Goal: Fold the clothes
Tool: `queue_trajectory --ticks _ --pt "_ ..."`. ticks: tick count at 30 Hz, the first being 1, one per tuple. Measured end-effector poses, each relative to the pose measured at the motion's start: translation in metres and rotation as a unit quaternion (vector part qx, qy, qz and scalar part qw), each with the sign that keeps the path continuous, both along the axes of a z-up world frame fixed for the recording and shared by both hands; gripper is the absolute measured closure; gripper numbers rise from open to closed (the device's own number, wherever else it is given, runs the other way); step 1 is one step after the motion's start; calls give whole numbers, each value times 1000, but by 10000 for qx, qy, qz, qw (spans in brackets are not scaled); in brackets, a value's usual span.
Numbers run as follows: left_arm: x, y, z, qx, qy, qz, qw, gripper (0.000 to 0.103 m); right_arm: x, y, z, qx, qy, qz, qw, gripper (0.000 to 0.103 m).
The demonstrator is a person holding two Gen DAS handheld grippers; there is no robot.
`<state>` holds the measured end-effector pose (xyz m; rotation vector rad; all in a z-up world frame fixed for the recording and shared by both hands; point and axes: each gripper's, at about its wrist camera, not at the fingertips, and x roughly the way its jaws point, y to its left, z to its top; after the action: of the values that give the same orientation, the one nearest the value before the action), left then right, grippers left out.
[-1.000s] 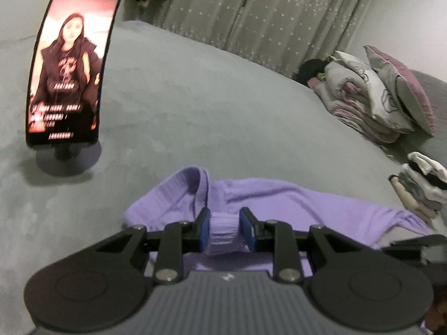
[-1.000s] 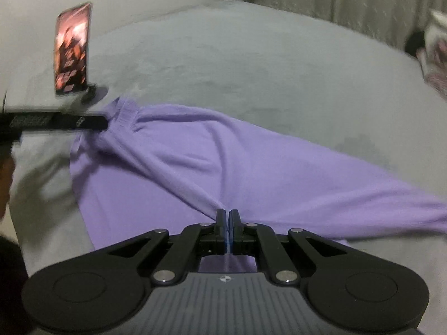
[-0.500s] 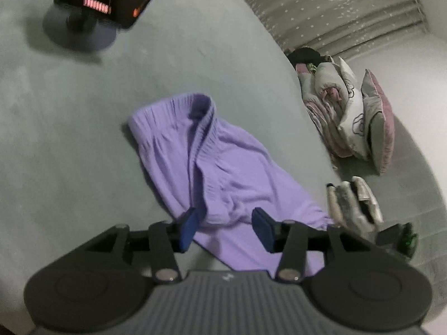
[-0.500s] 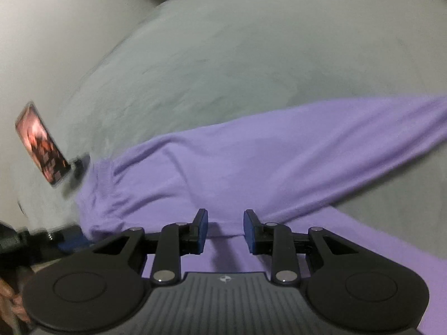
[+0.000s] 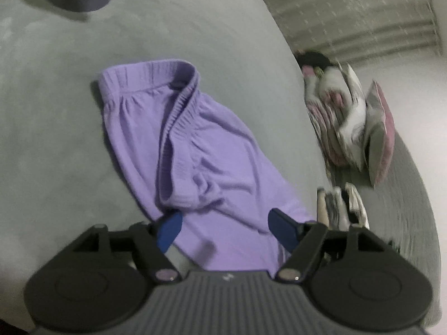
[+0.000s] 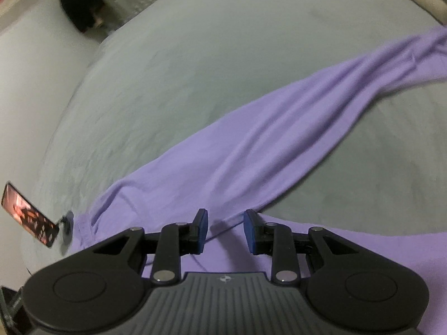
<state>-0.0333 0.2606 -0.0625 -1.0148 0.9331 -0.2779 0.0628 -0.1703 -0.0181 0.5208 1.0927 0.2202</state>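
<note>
Spreading under everything you see is one grey bed surface (image 5: 223, 33), and it gives you wide bare room: all the ground beyond the garment toward the curtain (image 5: 349, 8) in the left wrist view, and the whole upper half of the right wrist view, lies open. Its far edge curves along the curtain and the pale wall (image 6: 30, 64).

One pair of purple trousers (image 5: 195, 145) lies flat on that surface. In the left wrist view its gathered waistband (image 5: 145, 69) sits at the far end, gaping open, with its near edge running down toward your left gripper. In the right wrist view one long leg (image 6: 279, 128) stretches away to the upper right, wrinkled along its length, and a second stretch of purple cloth runs off the right edge just below it.

One pile of pink and white bedding with a cushion (image 5: 352, 122) sits at the right edge of the bed, well apart from the trousers. One small folded stack (image 5: 340, 203) lies nearer, just beside the trousers' right edge.

Your two grippers both hold nothing. The left gripper (image 5: 226, 229) has its blue pads spread wide above the cloth; the right gripper (image 6: 225, 230) stands parted too, less widely, over the crotch fold.

One phone on a round stand (image 6: 28, 217) sits at the far left, near the waistband.
</note>
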Motion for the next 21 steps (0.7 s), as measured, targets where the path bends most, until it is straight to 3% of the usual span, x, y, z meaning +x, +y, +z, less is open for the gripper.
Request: queue_trajectory --ticks 7,10,12,14,15,18,21 --pt "-2 -3 -4 -116 224 892 9957 36 -5 -13 3 -144 -179 -559 9982 74" --pt "-1 -4 -8 -153 340 1094 9933 46 -4 -16 -1 -138 -250 -687 9972 74" --pt "-1 -4 -10 -178 417 1229 9914 59 -5 -20 -8 24 -228 -833 9963 75" --pt "0 -5 -11 -155 471 1345 9897 76 -6 -19 -5 -22 -333 -875 9956 95" --pt "0 -4 -10 -114 478 1386 9891 84 -8 -19 -3 -59 -437 -875 9952 97" --pt "2 -4 -7 -24 464 1369 9895 91 -13 -16 7 -165 -784 -835 9933 98" --pt "-1 2 3 105 200 1337 9908 94 -23 -9 22 -280 -1124 -714 9907 98"
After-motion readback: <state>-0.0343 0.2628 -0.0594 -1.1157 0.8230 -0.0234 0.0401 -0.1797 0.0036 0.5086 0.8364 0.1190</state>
